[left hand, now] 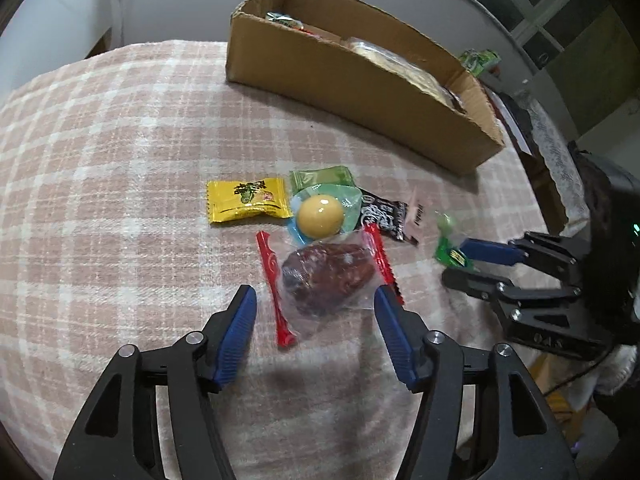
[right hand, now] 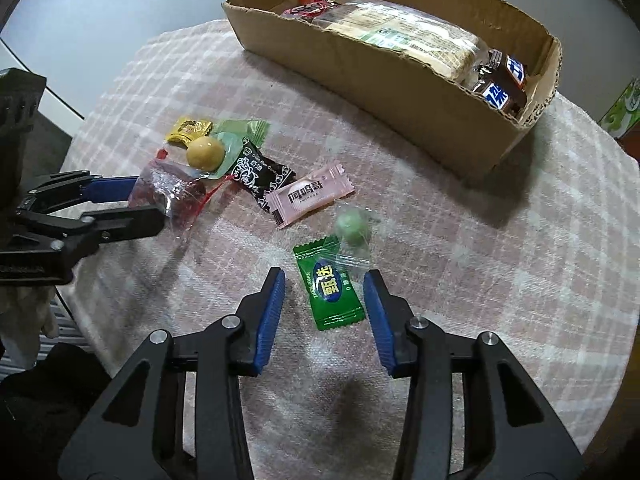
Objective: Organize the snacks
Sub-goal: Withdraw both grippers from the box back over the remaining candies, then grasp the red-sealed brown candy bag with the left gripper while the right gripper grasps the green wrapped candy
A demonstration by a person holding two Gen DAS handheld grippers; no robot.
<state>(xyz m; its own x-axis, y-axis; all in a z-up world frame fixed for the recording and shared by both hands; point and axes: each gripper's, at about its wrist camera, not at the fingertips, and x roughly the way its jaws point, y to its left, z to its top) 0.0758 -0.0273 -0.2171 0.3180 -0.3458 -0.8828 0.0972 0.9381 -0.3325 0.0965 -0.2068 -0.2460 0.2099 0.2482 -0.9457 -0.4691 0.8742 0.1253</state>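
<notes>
Step in hand, likely: each claw picks one loose snack for cardboard box (right hand: 400, 92).

Left gripper (left hand: 316, 308) jaws wide, straddling clear-wrapped date (left hand: 324, 276) on plaid cloth (left hand: 120, 160) — nothing held; close on the fruit's body, not crinkly film.

Right gripper (right hand: 325, 294) also open, empty — green candy (right hand: 332, 288) lies between tips; descend square.

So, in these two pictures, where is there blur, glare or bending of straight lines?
Left wrist view: the cardboard box bows from the fisheye, glare on the yellow ball, the green candy is smeared. Right wrist view: the small green ball is blurred.
</notes>
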